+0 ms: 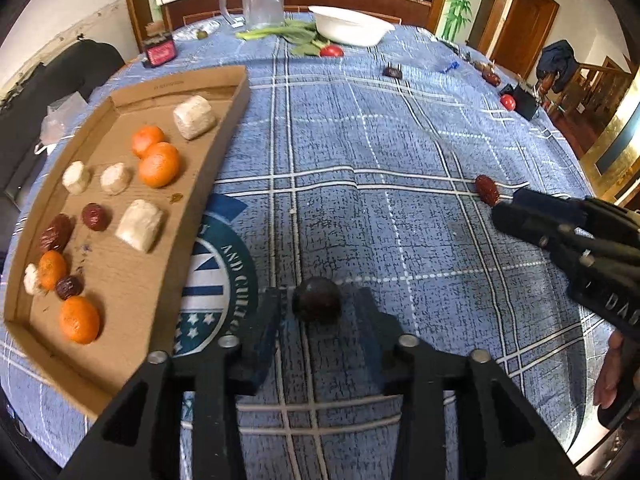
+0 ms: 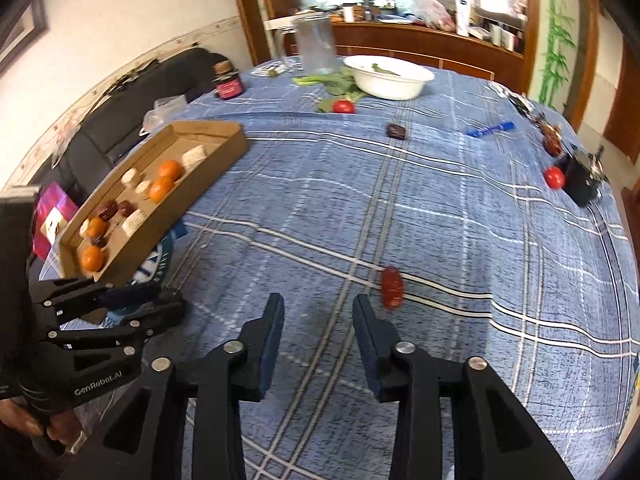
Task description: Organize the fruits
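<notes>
At the far left, the cardboard tray (image 1: 236,92) is sitting on the desk (image 1: 400,140) and holding mandarins (image 1: 159,165), red dates (image 1: 95,217) and pale cakes (image 1: 193,117). Just right of it, you are holding your left tool (image 1: 320,312) with its jaws parted around a dark round fruit (image 1: 316,300); the fruit is lying on the cloth between the fingertips, and the pads are not pressing on it. Further right, a loose red date (image 2: 391,286) is lying on the white stripe, just beyond and beside the right fingertip of your right tool (image 2: 319,312), whose jaws are standing open with nothing between them.
</notes>
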### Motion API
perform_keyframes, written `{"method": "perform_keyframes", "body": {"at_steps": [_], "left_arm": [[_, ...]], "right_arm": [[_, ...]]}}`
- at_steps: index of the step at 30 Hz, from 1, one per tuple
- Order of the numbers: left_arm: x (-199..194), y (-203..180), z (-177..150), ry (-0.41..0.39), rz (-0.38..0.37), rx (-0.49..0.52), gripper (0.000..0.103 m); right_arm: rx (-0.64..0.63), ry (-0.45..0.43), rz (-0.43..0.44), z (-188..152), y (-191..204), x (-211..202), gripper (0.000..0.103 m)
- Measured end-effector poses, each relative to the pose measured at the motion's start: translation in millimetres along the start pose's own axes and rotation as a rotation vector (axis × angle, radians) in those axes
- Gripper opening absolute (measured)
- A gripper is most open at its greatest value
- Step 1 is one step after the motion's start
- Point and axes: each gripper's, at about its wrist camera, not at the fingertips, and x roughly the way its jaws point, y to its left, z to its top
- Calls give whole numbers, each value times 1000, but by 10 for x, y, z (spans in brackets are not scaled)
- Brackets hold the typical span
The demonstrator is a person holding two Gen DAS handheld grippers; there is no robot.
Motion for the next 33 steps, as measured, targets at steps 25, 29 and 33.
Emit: {"method": "perform_keyframes", "body": {"at_steps": [25,29,33], "left_arm": [[-1082,1407,-1050,-161,313,-423,76],[-1067,1593,-1083,-166,364,-432,84],[-1056,1682,-1068,-187,371,-409,89]], "right_arm": [[-132,-58,132,-134,1411,-138,95],[-134,-51,119,-79,1715,-61,96],[-165,-81,90,-71,1974,-57,97]]}}
